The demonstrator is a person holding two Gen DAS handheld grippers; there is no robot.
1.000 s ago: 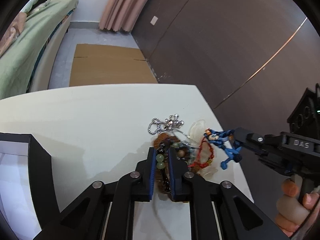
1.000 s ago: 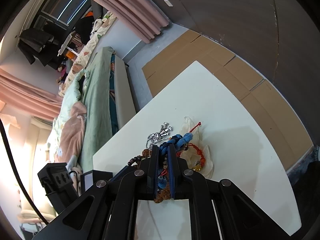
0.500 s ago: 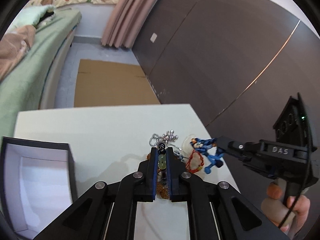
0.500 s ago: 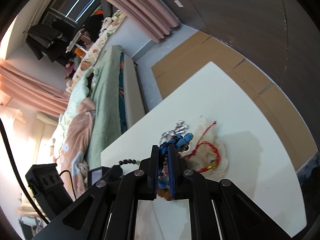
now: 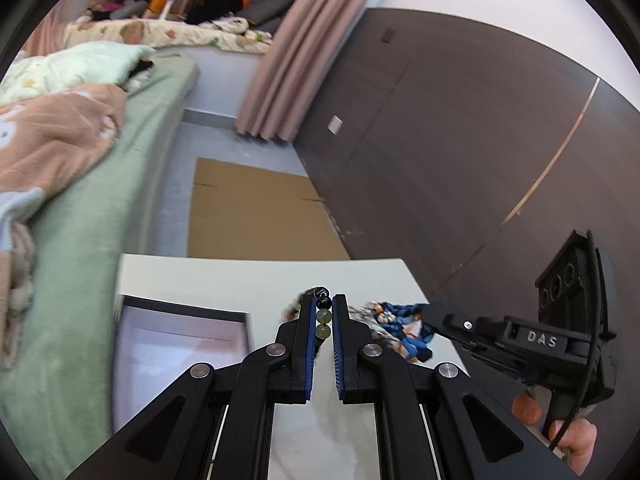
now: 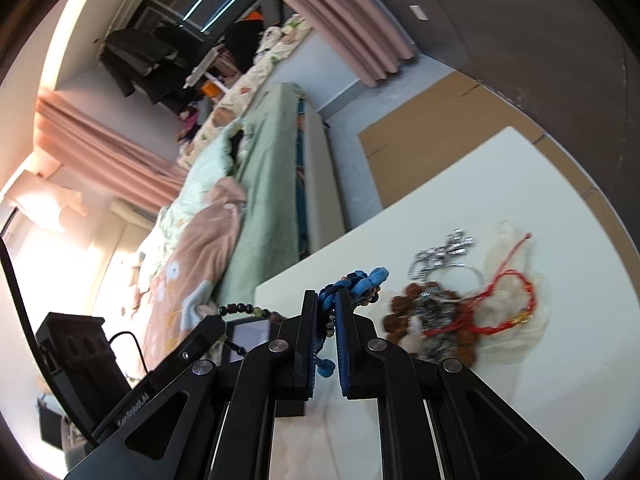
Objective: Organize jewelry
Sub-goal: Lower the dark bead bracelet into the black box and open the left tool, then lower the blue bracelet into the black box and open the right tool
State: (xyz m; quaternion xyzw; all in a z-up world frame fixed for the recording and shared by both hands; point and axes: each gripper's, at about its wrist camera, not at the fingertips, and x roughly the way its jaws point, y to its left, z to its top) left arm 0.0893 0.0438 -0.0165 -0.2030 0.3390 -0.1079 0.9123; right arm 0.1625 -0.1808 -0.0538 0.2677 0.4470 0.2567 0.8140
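Note:
My left gripper [image 5: 323, 300] is shut on a bead bracelet [image 5: 322, 322] with green and black beads, held above the white table [image 5: 240, 276]. To its right, my right gripper [image 5: 436, 322] holds a blue braided bracelet [image 5: 400, 318]. In the right wrist view my right gripper [image 6: 327, 294] is shut on the blue braided bracelet [image 6: 362, 280], lifted off the table [image 6: 520, 184]. The bead bracelet [image 6: 240, 309] hangs from my left gripper [image 6: 208, 330] at lower left. A silver chain [image 6: 440, 252], a brown bead bracelet [image 6: 404, 304] and a red cord bracelet [image 6: 506, 300] lie piled on a whitish pouch [image 6: 516, 340].
A black box with a pale lining [image 5: 180, 344] stands open on the table's left part. A green bed with blankets [image 5: 80, 208] runs past the table's left edge. Cardboard [image 5: 248, 208] covers the floor beyond, with dark wall panels [image 5: 460, 160] to the right. A hand [image 5: 572, 440] grips the right handle.
Both grippers have risen away from the jewelry pile, each carrying its bracelet. The left one has shifted toward the open box, which now shows more fully.

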